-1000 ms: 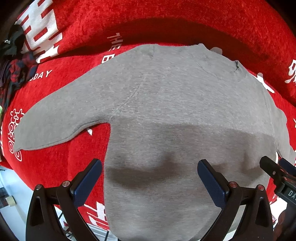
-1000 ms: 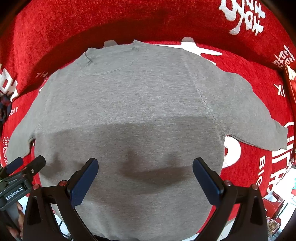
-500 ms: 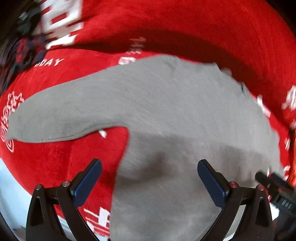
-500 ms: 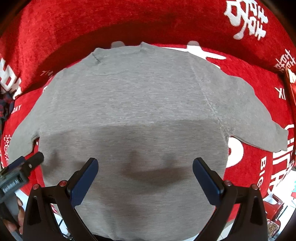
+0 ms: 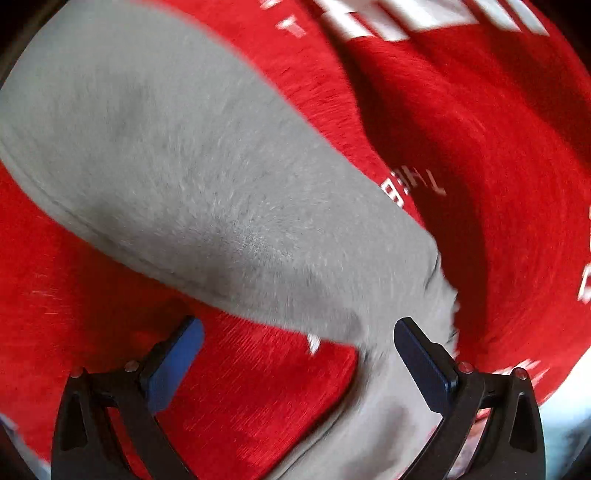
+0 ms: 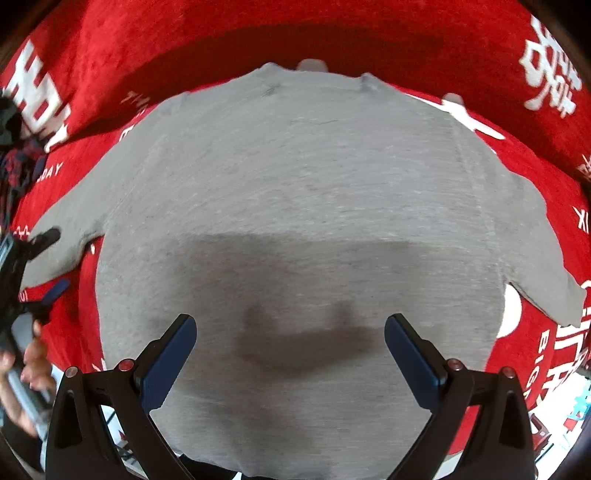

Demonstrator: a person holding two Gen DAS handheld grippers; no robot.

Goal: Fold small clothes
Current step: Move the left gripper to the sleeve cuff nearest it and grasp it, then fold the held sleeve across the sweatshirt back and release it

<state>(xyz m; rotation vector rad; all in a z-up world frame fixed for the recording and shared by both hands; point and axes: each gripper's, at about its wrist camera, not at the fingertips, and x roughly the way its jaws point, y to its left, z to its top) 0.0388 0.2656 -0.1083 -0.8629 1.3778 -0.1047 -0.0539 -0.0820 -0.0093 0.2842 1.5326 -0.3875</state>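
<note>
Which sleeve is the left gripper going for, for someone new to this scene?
On the red printed cloth lies a grey sweatshirt, spread flat. Its left sleeve reaches toward the left gripper. Unlike the other sleeve, it points toward a dark plaid bundle.

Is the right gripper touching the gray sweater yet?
Cannot tell. In the right wrist view the right gripper is open above the gray sweater, casting a shadow, but no contact or gap shows plainly.

Left view is smeared with motion blur: the sleeve (image 5: 207, 177) runs off the top-left edge, cuff unseen. Right view, the sweater (image 6: 295, 221) hem drops below frame; left gripper (image 6: 27, 266) is cropped at the edge.
</note>
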